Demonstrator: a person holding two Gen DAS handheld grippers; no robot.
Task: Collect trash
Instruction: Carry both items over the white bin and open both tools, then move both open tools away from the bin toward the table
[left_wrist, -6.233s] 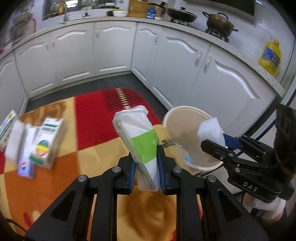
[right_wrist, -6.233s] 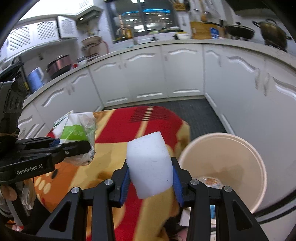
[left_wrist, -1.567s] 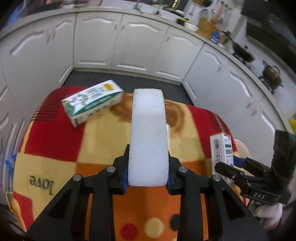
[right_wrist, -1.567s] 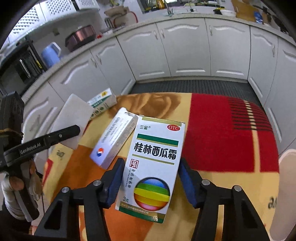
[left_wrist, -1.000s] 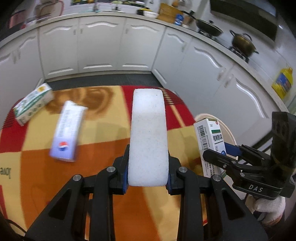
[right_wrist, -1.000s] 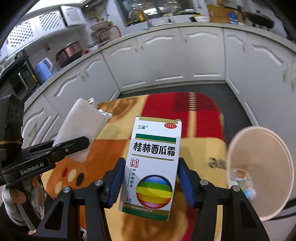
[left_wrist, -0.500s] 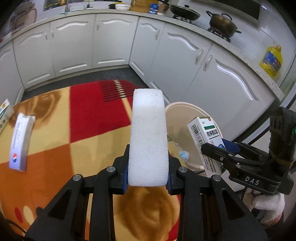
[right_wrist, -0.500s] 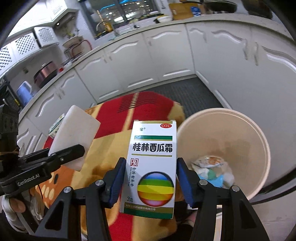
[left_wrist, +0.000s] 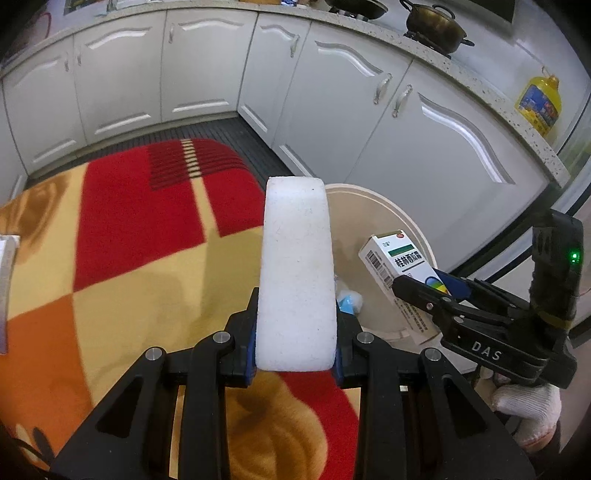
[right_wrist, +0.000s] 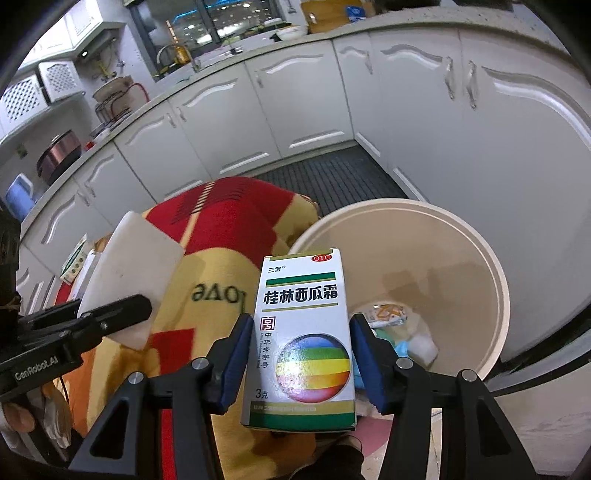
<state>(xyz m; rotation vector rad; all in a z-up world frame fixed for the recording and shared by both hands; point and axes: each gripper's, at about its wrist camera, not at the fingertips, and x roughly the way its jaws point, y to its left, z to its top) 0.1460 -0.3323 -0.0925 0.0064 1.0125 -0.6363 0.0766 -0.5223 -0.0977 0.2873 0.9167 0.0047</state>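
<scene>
Trouble, if it comes, comes at the letting-go. The left gripper (left_wrist: 295, 332) is clenched on a long white foam block (left_wrist: 297, 273), and most of that block still hangs over the red-and-yellow patterned cloth (left_wrist: 147, 266) rather than over the cream bin (right_wrist: 491, 280); dropped from here, I judge it would land on the cloth or catch the near rim and tumble to the floor. The right gripper (right_wrist: 301, 354) grasps a white medicine box (right_wrist: 303, 332) by its sides, the lower end of the box hanging below the pads. It sits near the bin's rim on the cloth side, so a release now could bounce it off the edge as well. Both pieces are light and would likely glance off rather than drop straight.

Inside the bin there is already some rubbish (right_wrist: 395, 332), crumpled wrappers and something blue, lying at the bottom, so there is plenty of room.

The two tools are close together beside the bin mouth, and they could knock each other if both swing in at once. White cabinets (left_wrist: 369, 122) stand just behind the bin, a yellow oil bottle (left_wrist: 539, 105) and a pot (left_wrist: 434, 26) on the counter above. At the cloth's far left edge more boxes (right_wrist: 75, 260) wait.
</scene>
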